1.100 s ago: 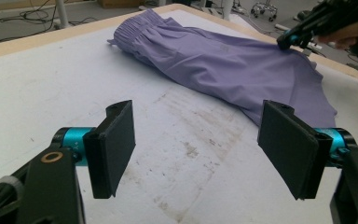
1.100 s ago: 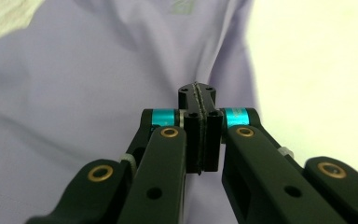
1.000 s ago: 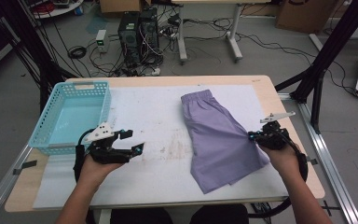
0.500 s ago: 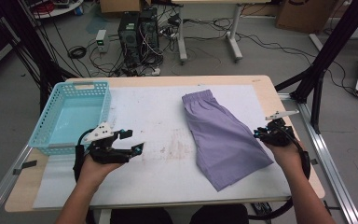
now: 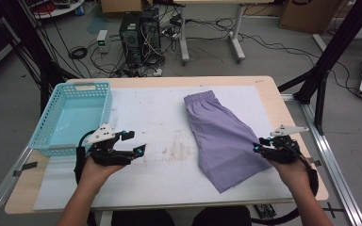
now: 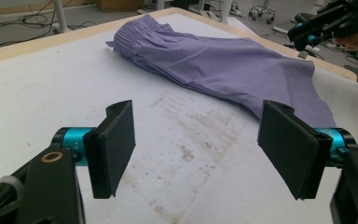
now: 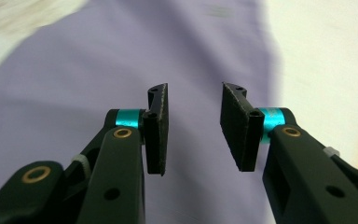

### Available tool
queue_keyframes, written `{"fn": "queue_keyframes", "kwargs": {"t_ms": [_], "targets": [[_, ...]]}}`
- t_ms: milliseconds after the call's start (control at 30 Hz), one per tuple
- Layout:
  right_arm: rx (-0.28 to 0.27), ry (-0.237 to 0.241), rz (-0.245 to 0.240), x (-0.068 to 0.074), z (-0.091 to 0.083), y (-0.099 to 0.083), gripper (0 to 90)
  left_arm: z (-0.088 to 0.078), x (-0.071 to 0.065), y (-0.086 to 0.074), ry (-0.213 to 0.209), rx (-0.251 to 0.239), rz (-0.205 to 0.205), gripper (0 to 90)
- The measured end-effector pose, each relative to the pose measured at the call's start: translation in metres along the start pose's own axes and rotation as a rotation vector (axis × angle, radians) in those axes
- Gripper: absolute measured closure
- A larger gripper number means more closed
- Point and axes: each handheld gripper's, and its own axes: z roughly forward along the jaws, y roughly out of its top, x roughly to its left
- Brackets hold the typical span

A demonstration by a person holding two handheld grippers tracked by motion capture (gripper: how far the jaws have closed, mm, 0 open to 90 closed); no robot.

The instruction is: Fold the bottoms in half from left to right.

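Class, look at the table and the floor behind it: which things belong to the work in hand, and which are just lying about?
In the work:
purple shorts
right gripper, jaws just opened, nothing between them
left gripper, open
blue basket, probably

Lying about:
computer towers
floor cables
cardboard box

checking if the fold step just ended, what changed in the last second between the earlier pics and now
The right gripper let go of the purple shorts: its jaws have just been opening, with nothing between them now. The shorts dropped flatter, their near end shifting toward the table's front edge. The left gripper stayed open and in place beside the blue basket, which did not move.
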Motion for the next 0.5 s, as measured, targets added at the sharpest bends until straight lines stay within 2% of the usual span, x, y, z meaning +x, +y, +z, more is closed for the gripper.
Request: {"fn": "queue_keyframes", "kwargs": {"t_ms": [100, 167, 200, 267, 300, 367, 500], "targets": [[0.02, -0.034, 0.056, -0.023, -0.004, -0.012, 66.8, 0.002, 0.001, 0.0, 0.0, 0.004, 0.0, 27.5], [0.034, -0.03, 0.085, -0.031, -0.002, -0.021, 67.8, 0.002, 0.001, -0.001, -0.002, 0.007, 0.001, 27.5], [0.052, -0.018, 0.098, -0.032, 0.002, -0.026, 69.1, 0.002, 0.001, -0.001, -0.002, 0.007, 0.001, 27.5], [0.104, -0.01, 0.087, -0.031, 0.013, -0.034, 72.1, 0.003, 0.0, -0.001, -0.002, 0.007, 0.0, 27.5], [0.148, -0.012, 0.087, -0.029, 0.019, -0.038, 78.2, 0.002, 0.0, -0.001, -0.002, 0.008, 0.002, 27.5], [0.129, 0.006, 0.085, -0.026, 0.023, -0.044, 88.5, 0.002, 0.0, -0.001, -0.001, 0.007, 0.001, 27.5], [0.132, -0.007, 0.081, -0.025, 0.014, -0.04, 90.0, 0.002, 0.001, -0.001, -0.001, 0.005, 0.0, 27.5]]}}
